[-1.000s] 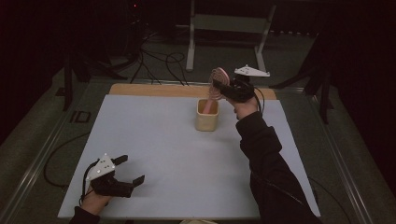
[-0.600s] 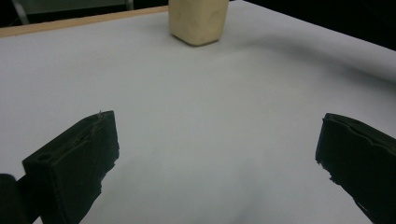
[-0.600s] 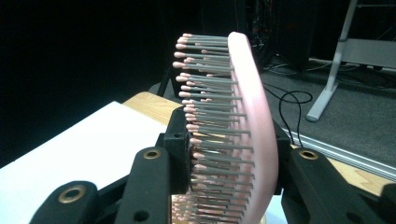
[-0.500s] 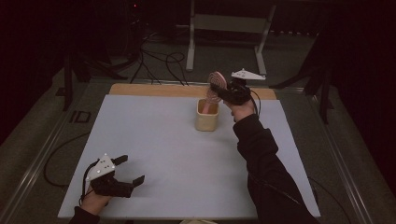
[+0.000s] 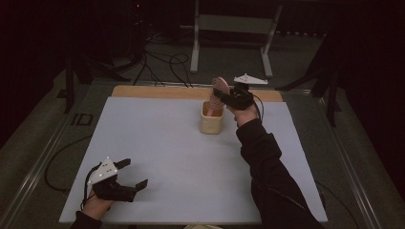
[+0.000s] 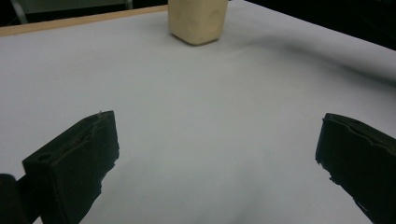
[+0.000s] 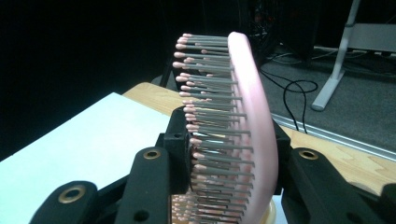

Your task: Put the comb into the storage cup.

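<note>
A pink hairbrush (image 5: 218, 90) with grey, pink-tipped bristles (image 7: 243, 116) stands nearly upright at the back of the table. My right gripper (image 5: 228, 99) is shut on its head, one jaw on the bristles and one on the back (image 7: 229, 149). The brush's lower end reaches down into a cream cup (image 5: 211, 123) that stands on the white sheet (image 5: 167, 143). Near the front left corner my left gripper (image 5: 134, 172) rests low with its jaws wide apart and nothing between them (image 6: 217, 140). It points across the sheet toward the cup (image 6: 198, 21).
A wooden strip (image 5: 157, 91) runs along the table's far edge. Behind it on the floor stand a metal frame (image 5: 229, 28) and loose cables (image 5: 162, 62). The person's right sleeve (image 5: 267, 171) lies across the right half of the sheet.
The right gripper has shifted slightly to the left with the brush, still over the cup. The left gripper has stayed where it was.
</note>
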